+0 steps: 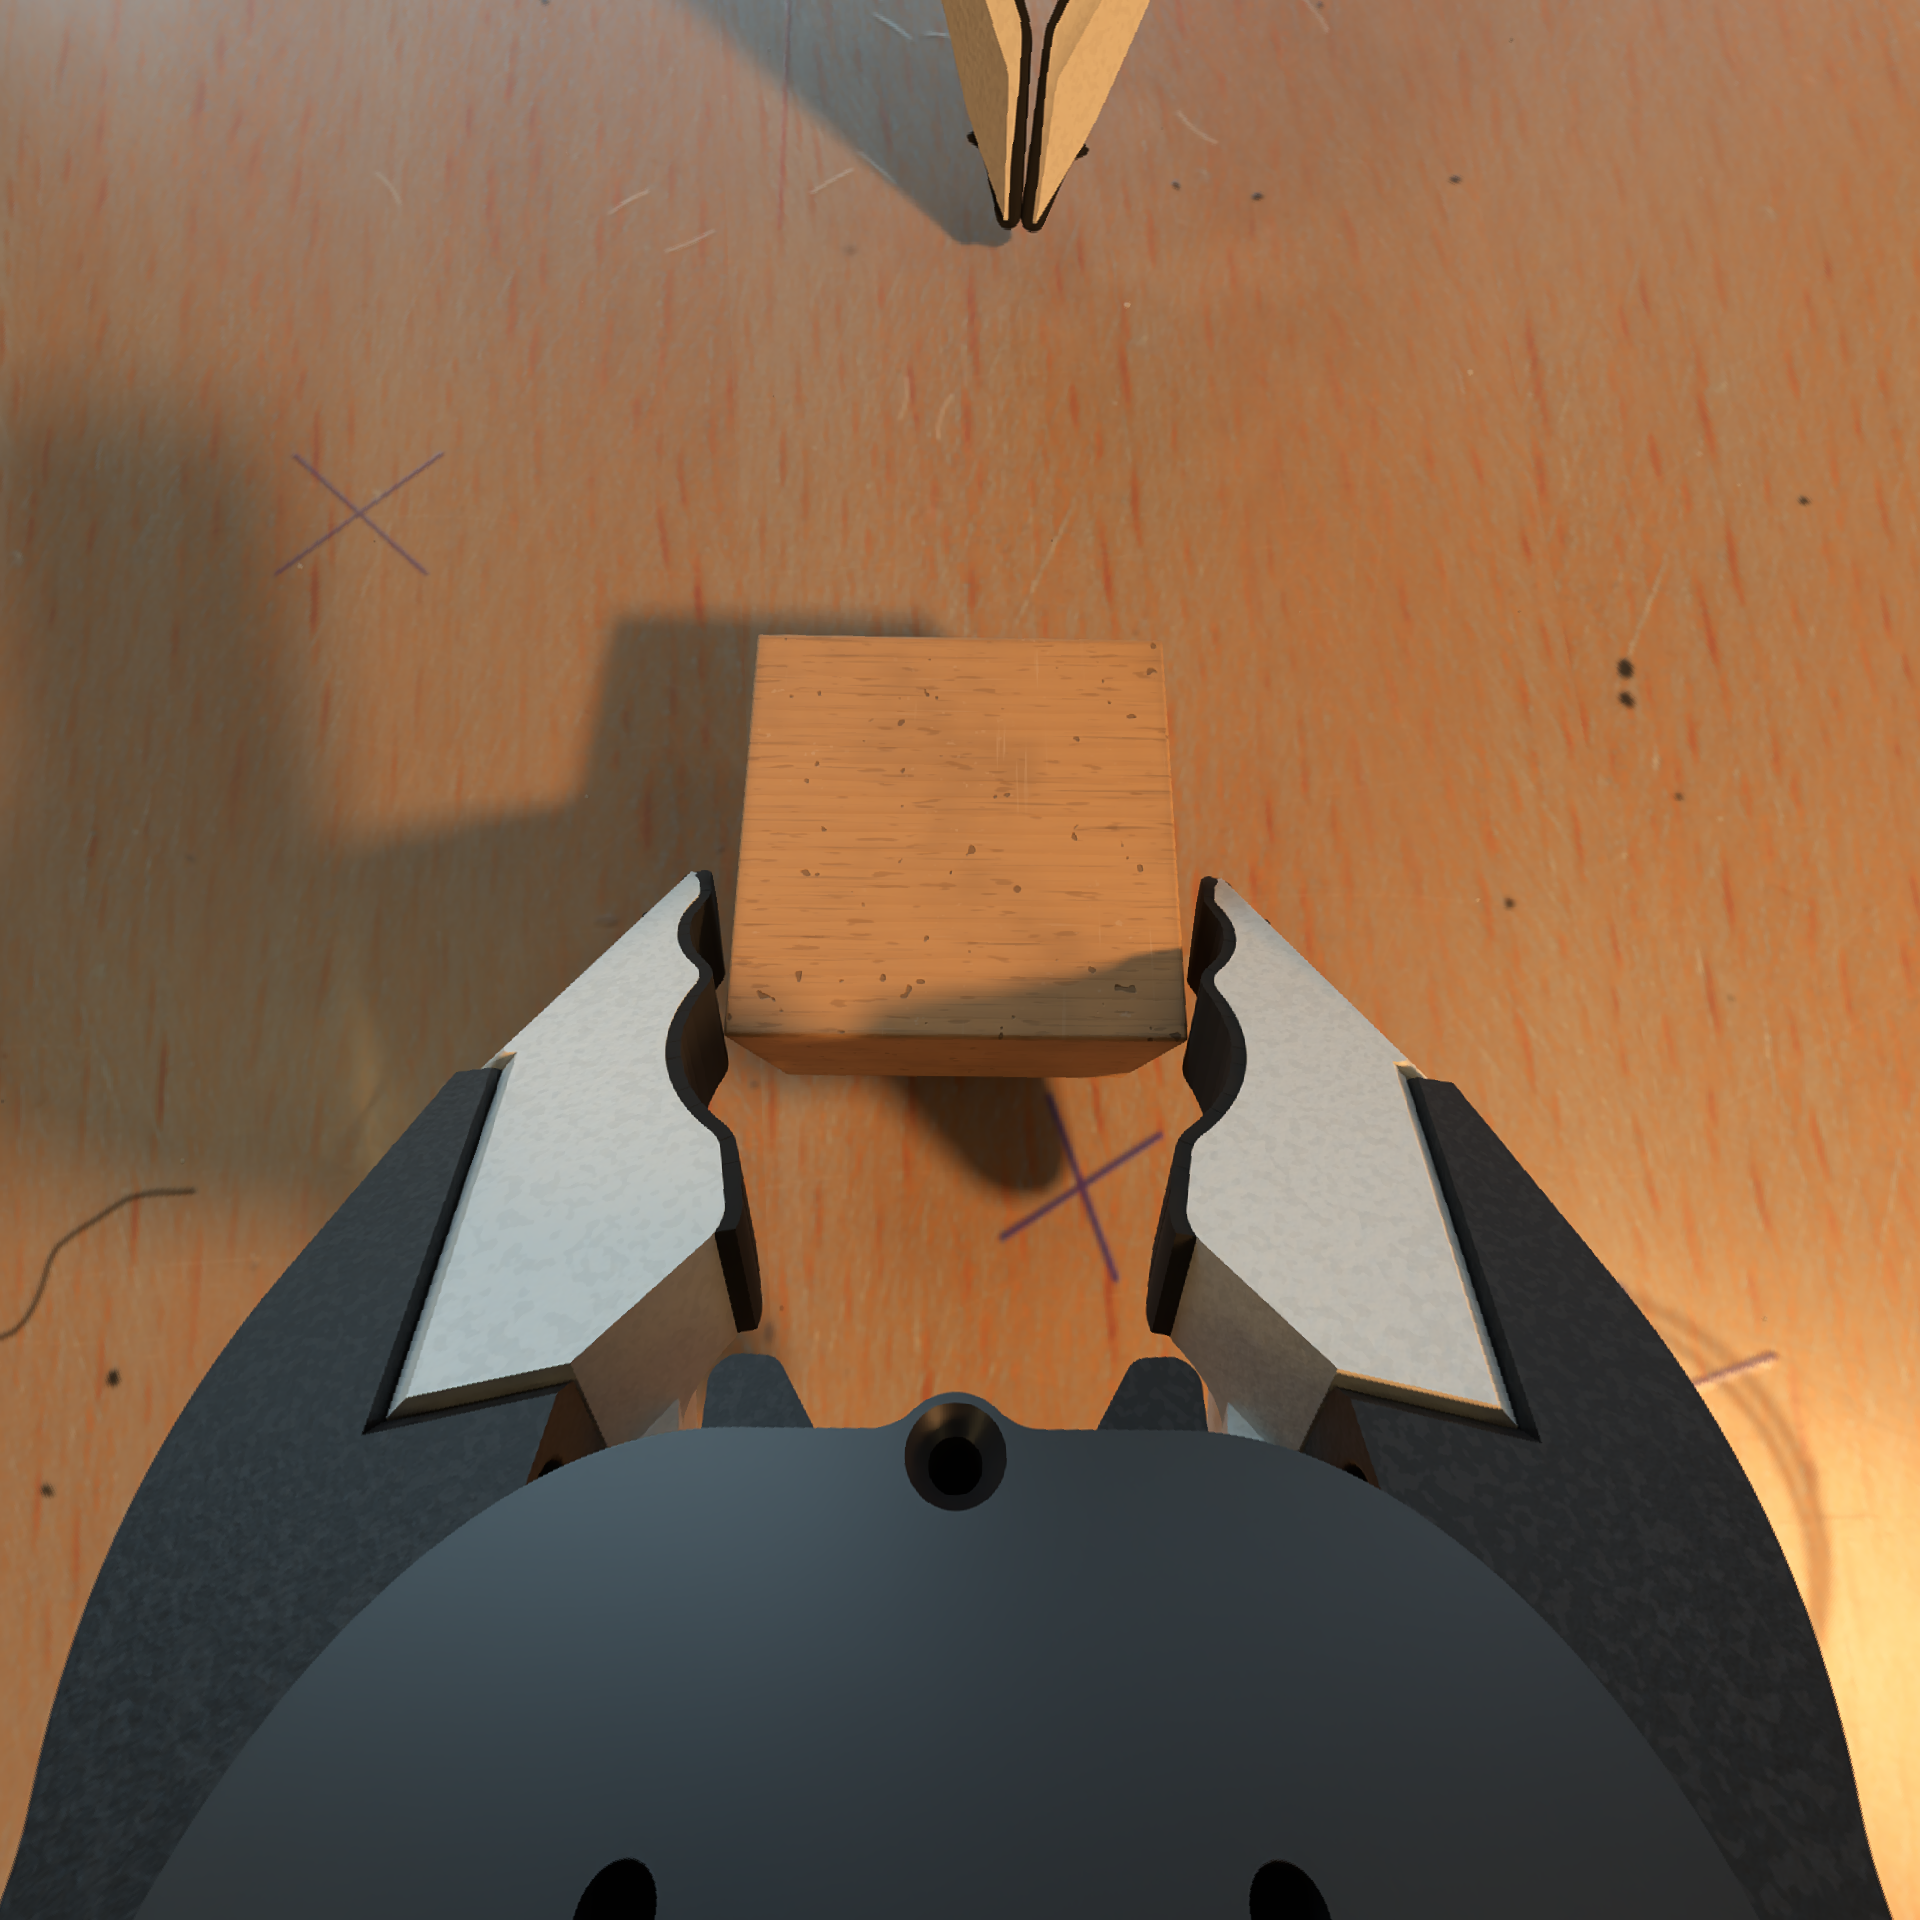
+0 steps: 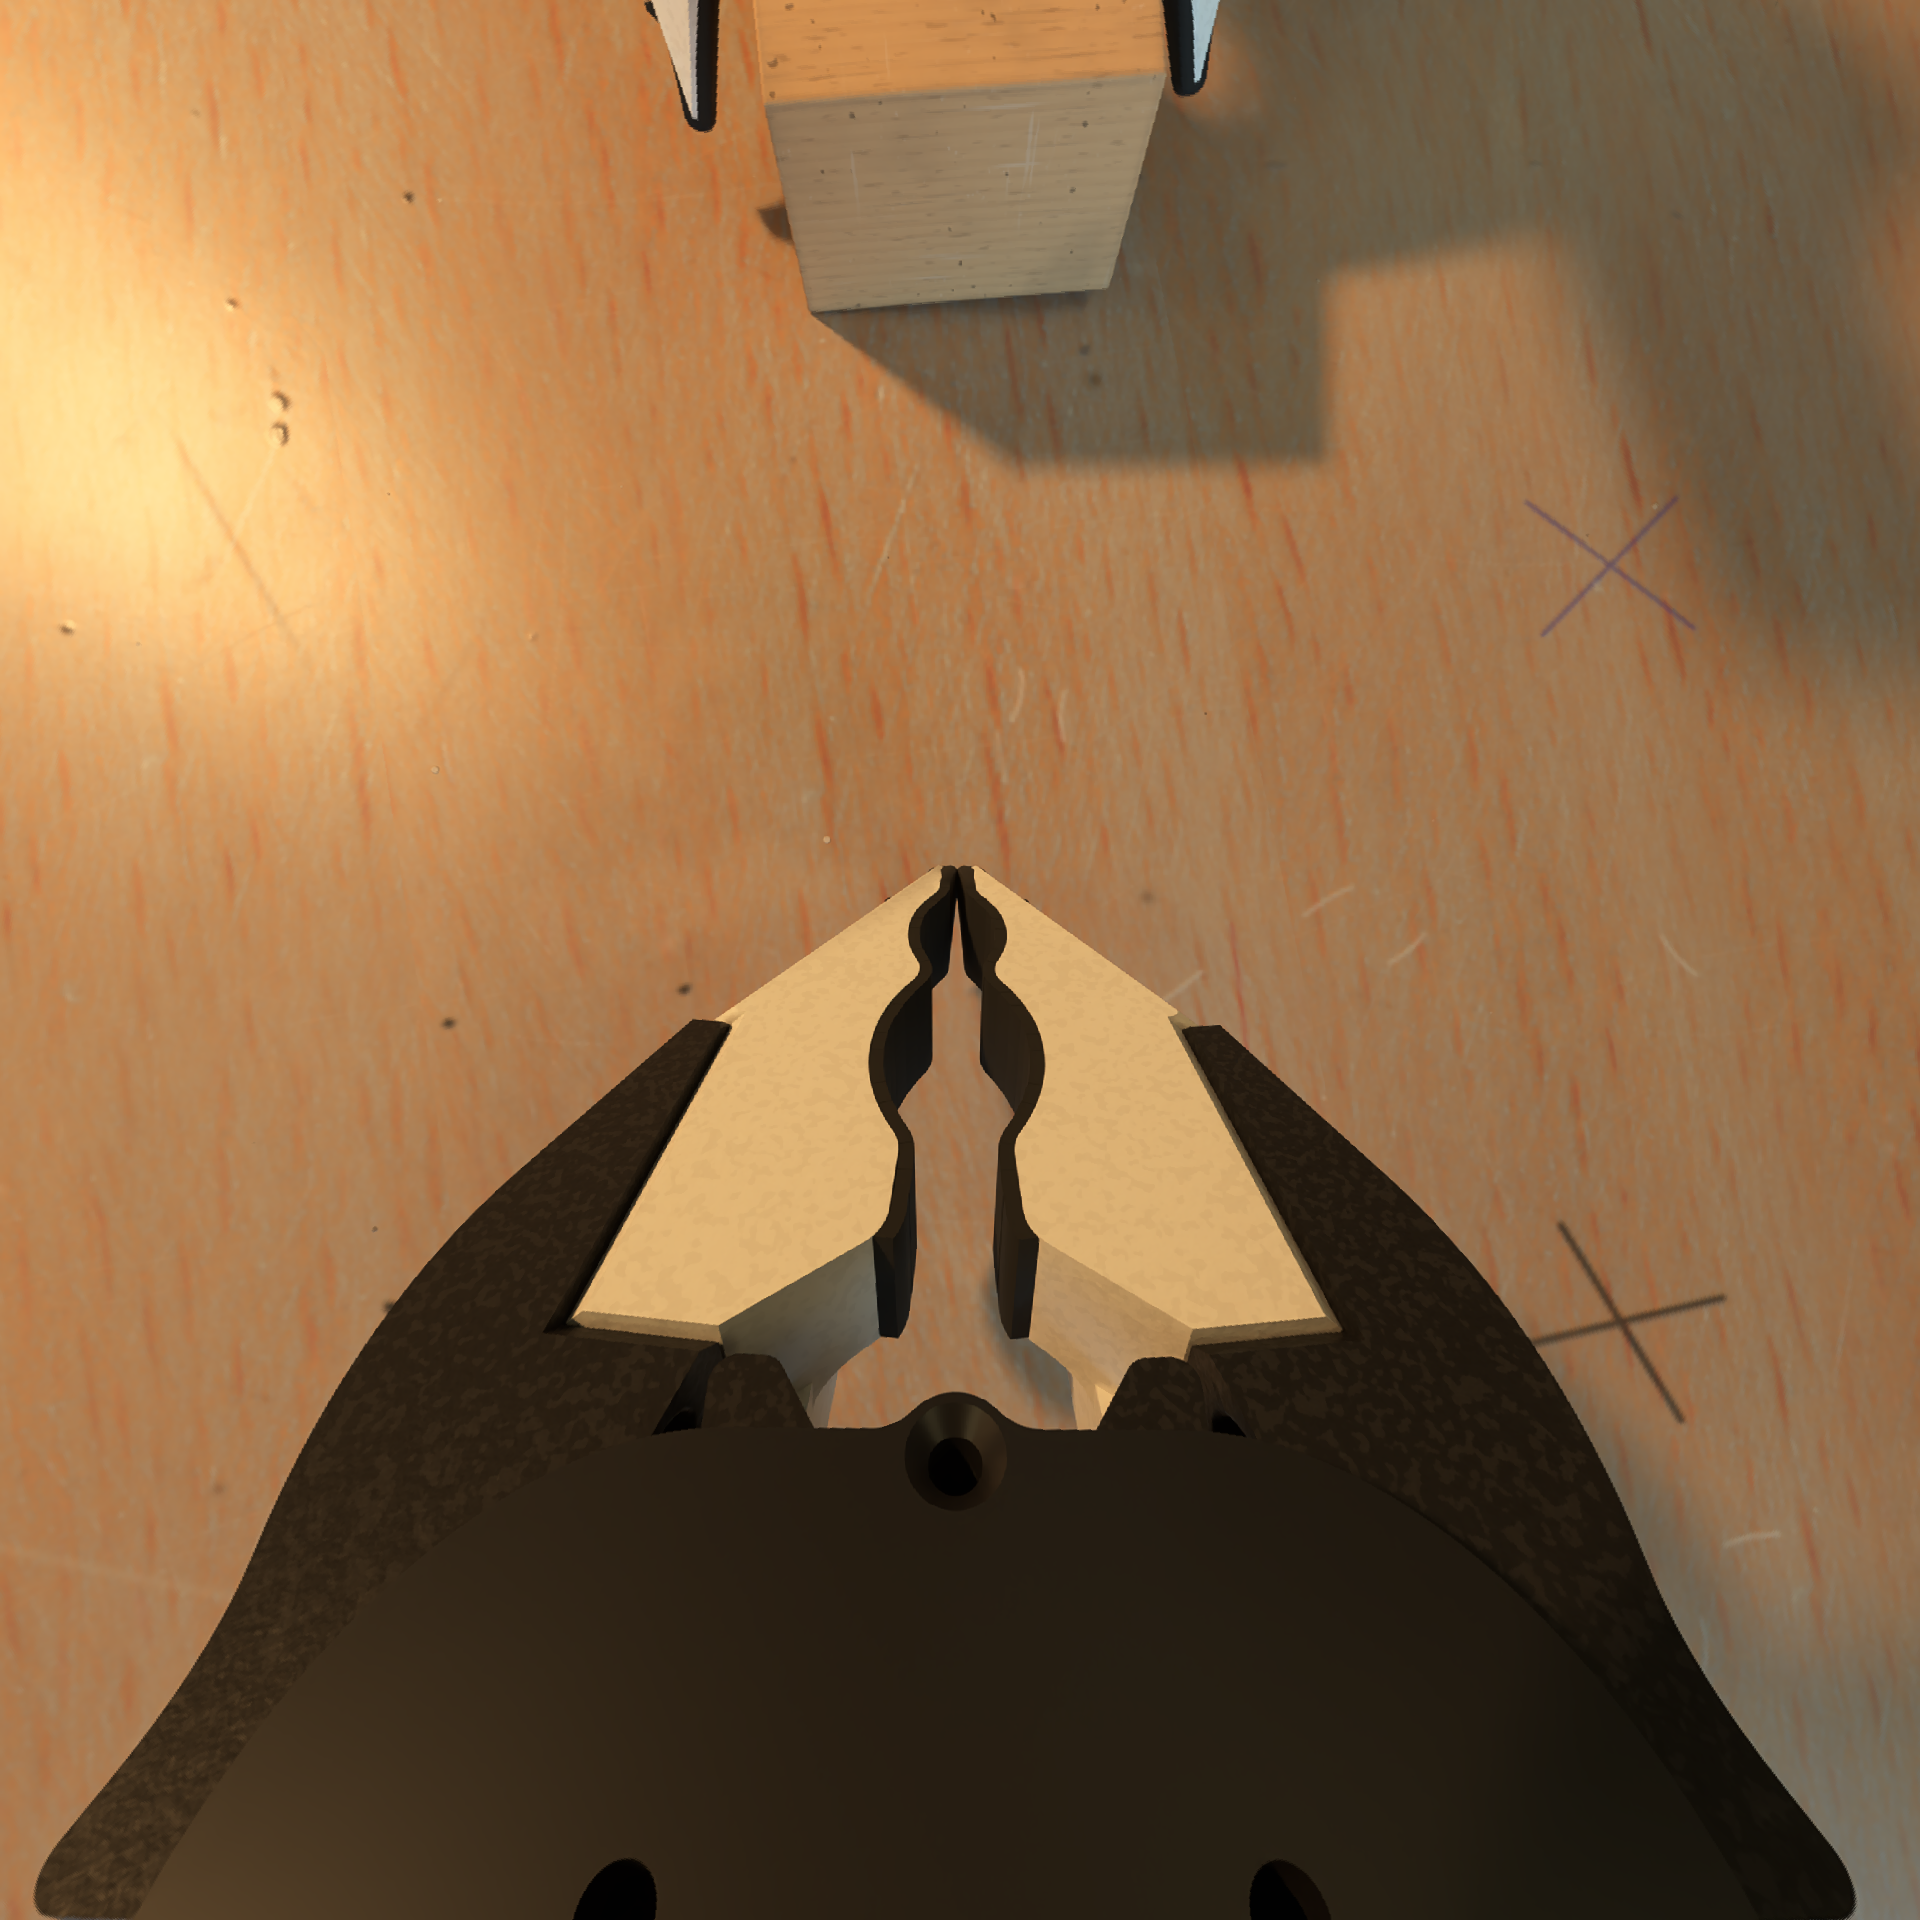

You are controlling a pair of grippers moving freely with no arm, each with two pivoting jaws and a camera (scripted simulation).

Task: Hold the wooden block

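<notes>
The wooden block [image 1: 954,831], a light brown cube, stands on the wooden tabletop [image 1: 1455,520]. My left gripper [image 1: 954,883] is open and straddles the block's near half, one finger close on each side; I see thin gaps at the pads. In the right wrist view the block [image 2: 956,197] sits at the top centre with the left gripper's fingertips [image 2: 698,94] beside it. My right gripper [image 2: 954,873] is shut and empty, low over the table and facing the block from the far side. It also shows in the left wrist view [image 1: 1018,208].
Thin pencil crosses mark the tabletop [image 1: 358,512] [image 1: 1081,1190] [image 2: 1608,564] [image 2: 1621,1322]. Shadows of the grippers and block fall across the wood. A bare stretch of table lies between the block and the right gripper.
</notes>
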